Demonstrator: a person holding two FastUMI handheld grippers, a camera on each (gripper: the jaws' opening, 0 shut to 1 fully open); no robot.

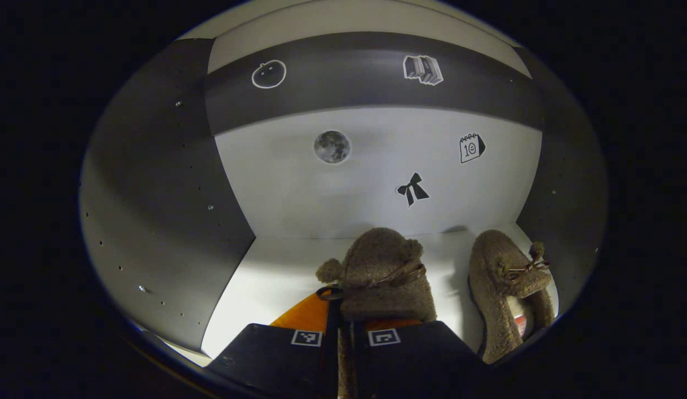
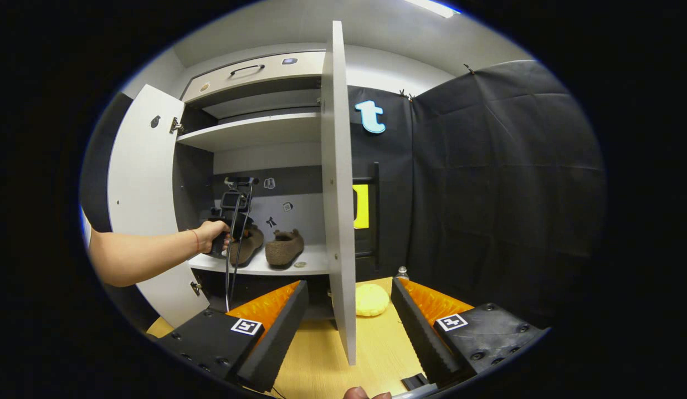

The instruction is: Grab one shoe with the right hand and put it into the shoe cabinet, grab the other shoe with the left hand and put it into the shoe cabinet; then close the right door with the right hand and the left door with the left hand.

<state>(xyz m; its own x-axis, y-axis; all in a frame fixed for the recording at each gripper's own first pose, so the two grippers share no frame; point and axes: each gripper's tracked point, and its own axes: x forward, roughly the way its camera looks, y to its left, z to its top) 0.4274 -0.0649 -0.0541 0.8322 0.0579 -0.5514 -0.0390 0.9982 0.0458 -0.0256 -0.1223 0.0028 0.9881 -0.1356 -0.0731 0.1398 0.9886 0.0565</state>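
Observation:
In the left gripper view, my left gripper (image 1: 343,332) is inside the shoe cabinet, shut on the heel of a brown fuzzy shoe (image 1: 382,271). That shoe seems to rest on the white shelf (image 1: 266,282). The other brown shoe (image 1: 504,288) lies on the same shelf to its right. The right gripper view has both shoes (image 2: 249,244) (image 2: 284,247) side by side on the shelf, with a hand (image 2: 210,235) holding the left gripper (image 2: 232,213) there. My right gripper (image 2: 349,285) stands open outside the cabinet, with the right door's edge (image 2: 339,194) standing between its fingers farther off.
Both cabinet doors stand open; the left door (image 2: 138,194) swings out to the left. A yellow round object (image 2: 372,299) and a small bottle (image 2: 401,272) sit on the wooden table (image 2: 321,354) past the right door. Black cloth walls close off the right.

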